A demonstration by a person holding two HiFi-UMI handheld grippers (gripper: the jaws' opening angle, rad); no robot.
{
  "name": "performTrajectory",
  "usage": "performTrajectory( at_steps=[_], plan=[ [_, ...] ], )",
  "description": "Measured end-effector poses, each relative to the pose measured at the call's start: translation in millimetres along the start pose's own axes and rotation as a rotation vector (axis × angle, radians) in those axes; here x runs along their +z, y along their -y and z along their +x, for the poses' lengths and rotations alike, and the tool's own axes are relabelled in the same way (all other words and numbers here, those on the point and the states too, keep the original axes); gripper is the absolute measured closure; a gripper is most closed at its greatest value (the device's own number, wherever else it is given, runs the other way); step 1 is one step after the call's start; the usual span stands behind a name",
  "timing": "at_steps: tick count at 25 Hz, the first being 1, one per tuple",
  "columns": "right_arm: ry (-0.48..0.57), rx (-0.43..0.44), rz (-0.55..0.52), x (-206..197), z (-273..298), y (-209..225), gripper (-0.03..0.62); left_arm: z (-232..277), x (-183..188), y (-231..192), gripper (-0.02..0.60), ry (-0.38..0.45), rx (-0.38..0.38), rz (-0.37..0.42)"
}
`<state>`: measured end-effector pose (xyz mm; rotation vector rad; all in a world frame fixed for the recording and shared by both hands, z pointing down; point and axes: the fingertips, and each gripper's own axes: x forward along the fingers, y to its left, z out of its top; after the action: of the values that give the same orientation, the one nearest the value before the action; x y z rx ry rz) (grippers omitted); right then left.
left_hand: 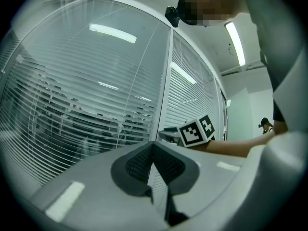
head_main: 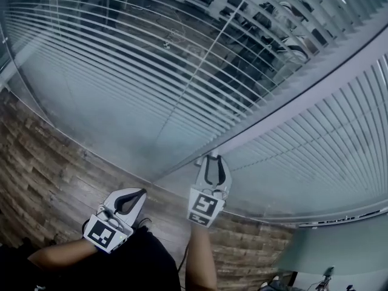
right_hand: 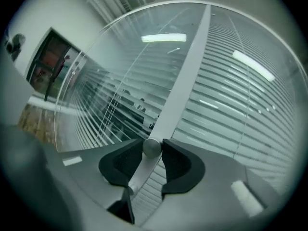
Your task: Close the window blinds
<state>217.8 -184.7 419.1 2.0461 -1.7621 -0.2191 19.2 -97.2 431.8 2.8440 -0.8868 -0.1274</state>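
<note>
Right gripper (head_main: pixel 213 161) first: its jaws are clamped on a small round knob (right_hand: pixel 152 147), one pad on either side, and the knob sits on the pale frame post (right_hand: pixel 185 81) between two glass panes. In the head view that grip is at about 6 o'clock, right where the post meets the glass.

The left gripper (left_hand: pixel 154 144) is down at 7 o'clock, jaws together and nothing in them. It hangs off the glass and is idle for now.

Now the window blinds (head_main: pixel 151 71), the pane up at 11 o'clock. Its slats lie flat and the room beyond shows through the gaps, so they are open. The neighbouring pane (head_main: pixel 315 156) at 4 o'clock looks turned shut already.

So the step in hand looks like the grab on the control knob, with the turning not yet done. The next move likely calls for a firm pinch and a steady wrist roll, without slipping off that smooth little button, until the slats at 11 o'clock tilt closed.
</note>
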Motion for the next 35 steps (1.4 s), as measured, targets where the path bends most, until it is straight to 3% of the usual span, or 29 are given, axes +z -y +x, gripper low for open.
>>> performTrajectory(
  at_steps=[5, 8, 10, 12, 14, 22, 25, 28, 30, 35],
  plan=[
    [0.086, 0.090, 0.700, -5.0, -5.5, 11.2, 0.465, -8.1, -0.2, -2.1, 0.581, 0.006, 0.010, 0.005],
    [0.132, 0.117, 0.962, -8.6, -7.9, 12.7, 0.467, -13.0, -0.4, -2.9, 0.581, 0.015, 0.014, 0.014],
    [0.155, 0.129, 1.049, -7.8, -7.0, 13.3, 0.465, -14.6, 0.3, -4.7, 0.580, 0.013, 0.015, 0.013],
    [0.158, 0.131, 1.031, -5.9, -5.1, 14.5, 0.462, -14.0, 1.4, -5.3, 0.580, 0.009, 0.016, 0.010],
    [0.136, 0.121, 0.914, -4.0, -4.3, 17.2, 0.459, -12.9, -0.8, -4.9, 0.581, -0.006, 0.022, 0.011],
    [0.035, 0.025, 0.068, 13.1, -11.9, 8.5, 0.453, -11.8, 4.8, -7.6, 0.580, -0.019, 0.033, 0.005],
    [-0.012, 0.008, -0.090, 13.4, -6.7, 3.1, 0.447, -12.8, 4.9, -5.0, 0.580, -0.023, 0.027, 0.002],
    [-0.014, -0.002, -0.065, 13.3, -5.2, 3.9, 0.462, -12.8, 4.9, -4.3, 0.580, -0.017, 0.022, -0.001],
    [0.005, 0.008, 0.058, 10.0, -4.6, 4.4, 0.467, -12.7, -0.5, -6.7, 0.580, -0.024, 0.026, -0.006],
    [0.085, 0.084, 0.674, 8.0, -6.2, 19.3, 0.467, -10.1, 3.4, -5.1, 0.580, -0.027, 0.025, -0.010]
  ],
)
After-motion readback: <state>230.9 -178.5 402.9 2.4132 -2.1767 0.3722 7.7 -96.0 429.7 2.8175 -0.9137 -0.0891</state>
